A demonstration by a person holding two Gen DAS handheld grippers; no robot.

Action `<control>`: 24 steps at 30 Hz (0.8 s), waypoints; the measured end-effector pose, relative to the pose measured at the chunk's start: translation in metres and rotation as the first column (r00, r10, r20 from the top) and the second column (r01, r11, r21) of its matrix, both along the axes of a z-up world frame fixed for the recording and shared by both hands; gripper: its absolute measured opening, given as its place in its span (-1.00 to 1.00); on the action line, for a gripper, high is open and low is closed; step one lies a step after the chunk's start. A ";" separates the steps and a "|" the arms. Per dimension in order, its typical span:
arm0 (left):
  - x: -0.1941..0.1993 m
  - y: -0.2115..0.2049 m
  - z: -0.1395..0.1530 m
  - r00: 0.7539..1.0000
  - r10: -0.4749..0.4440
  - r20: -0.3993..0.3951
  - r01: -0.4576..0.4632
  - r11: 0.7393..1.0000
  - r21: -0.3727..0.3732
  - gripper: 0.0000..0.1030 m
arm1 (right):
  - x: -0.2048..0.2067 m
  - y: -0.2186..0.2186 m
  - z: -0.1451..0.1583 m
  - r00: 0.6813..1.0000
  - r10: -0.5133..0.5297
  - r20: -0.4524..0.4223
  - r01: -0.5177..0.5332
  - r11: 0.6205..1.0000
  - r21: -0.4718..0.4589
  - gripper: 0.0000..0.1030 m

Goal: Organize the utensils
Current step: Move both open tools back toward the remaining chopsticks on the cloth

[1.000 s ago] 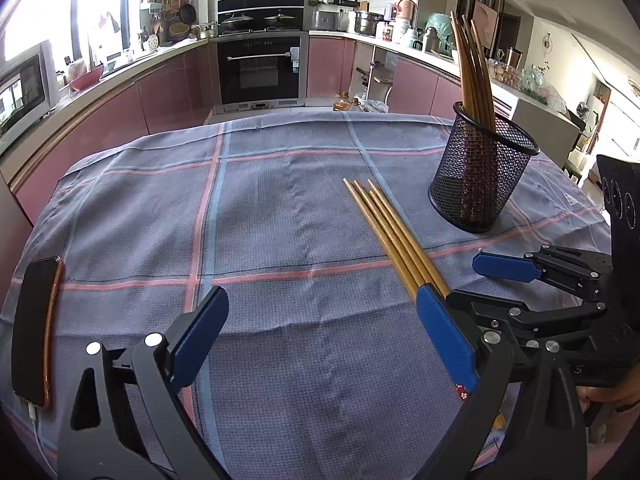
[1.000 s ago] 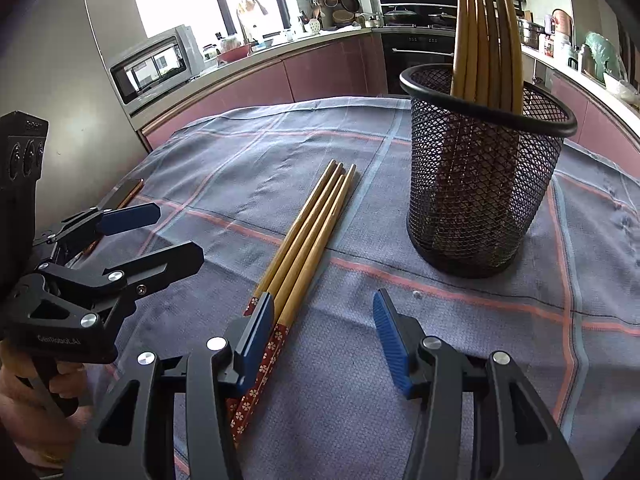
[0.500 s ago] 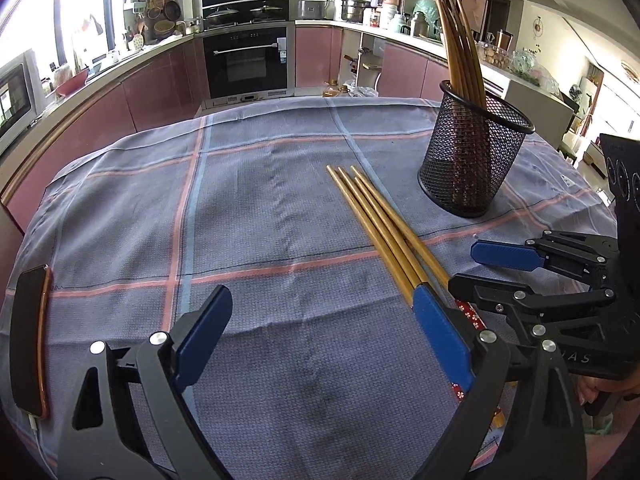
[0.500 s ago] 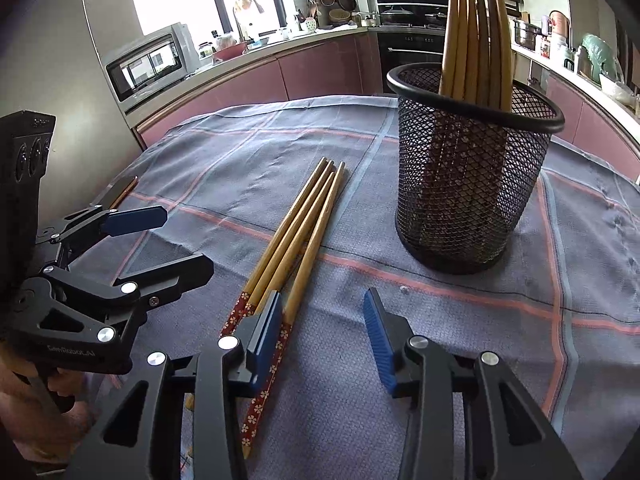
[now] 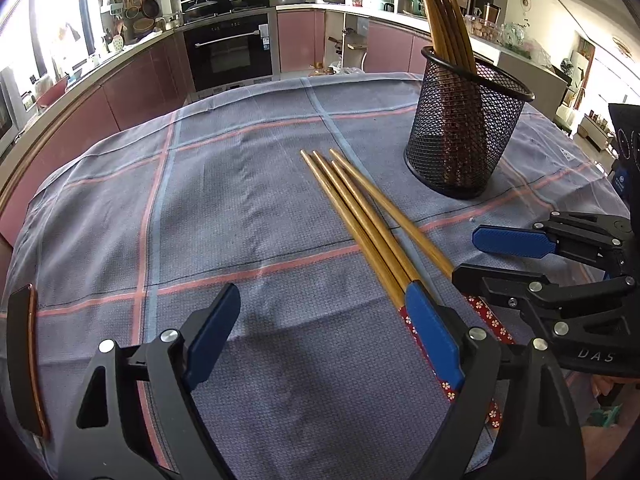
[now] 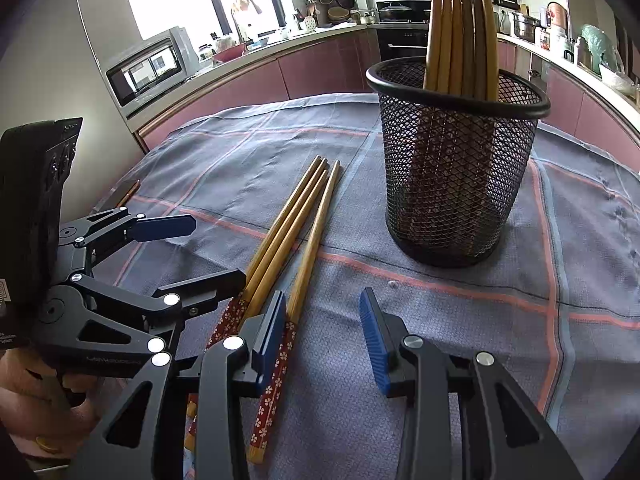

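Left wrist view — your left gripper jaws are wide, closing on nothing beside the four chopsticks lying on the desk; right wrist view — right gripper, jaws apart and empty, should straddle one patterned end before lifting toward the mesh holder.

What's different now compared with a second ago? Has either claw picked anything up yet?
Nothing is picked up yet. The right gripper has narrowed its jaws and edged toward the loose chopsticks; one chopstick now lies a little apart from the other three. The left gripper has drifted closer, its jaws closing with nothing between them. The mesh holder, its chopsticks and the cloth stayed put.
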State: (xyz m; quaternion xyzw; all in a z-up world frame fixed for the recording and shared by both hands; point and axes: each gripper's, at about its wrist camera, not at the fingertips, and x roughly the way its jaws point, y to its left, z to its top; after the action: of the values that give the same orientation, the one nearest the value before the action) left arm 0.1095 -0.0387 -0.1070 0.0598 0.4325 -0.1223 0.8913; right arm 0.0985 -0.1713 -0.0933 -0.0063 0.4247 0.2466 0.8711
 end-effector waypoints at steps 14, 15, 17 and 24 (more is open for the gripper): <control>0.006 -0.003 0.001 0.999 -0.018 -0.028 0.017 1.000 -0.017 0.47 | 0.001 0.001 0.000 1.000 0.004 0.002 -0.004 1.000 -0.003 -0.29; 0.007 -0.003 0.001 0.999 -0.018 -0.029 0.018 1.000 -0.023 0.47 | 0.001 0.001 0.000 1.000 0.004 0.001 -0.004 1.000 -0.002 -0.29; 0.010 -0.003 0.000 0.999 -0.012 -0.036 0.011 1.000 -0.026 0.42 | 0.001 0.001 0.000 1.000 0.004 0.001 -0.004 1.000 -0.003 -0.29; 0.007 0.000 -0.001 0.999 -0.009 -0.041 0.009 1.000 -0.017 0.17 | 0.002 0.003 0.000 1.000 0.012 0.002 -0.012 1.000 -0.011 -0.29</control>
State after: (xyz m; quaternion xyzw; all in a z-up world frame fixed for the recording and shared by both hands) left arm 0.1164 -0.0389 -0.1084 0.0519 0.4492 -0.1311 0.8823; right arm 0.1006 -0.1685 -0.0932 -0.0139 0.4250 0.2495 0.8700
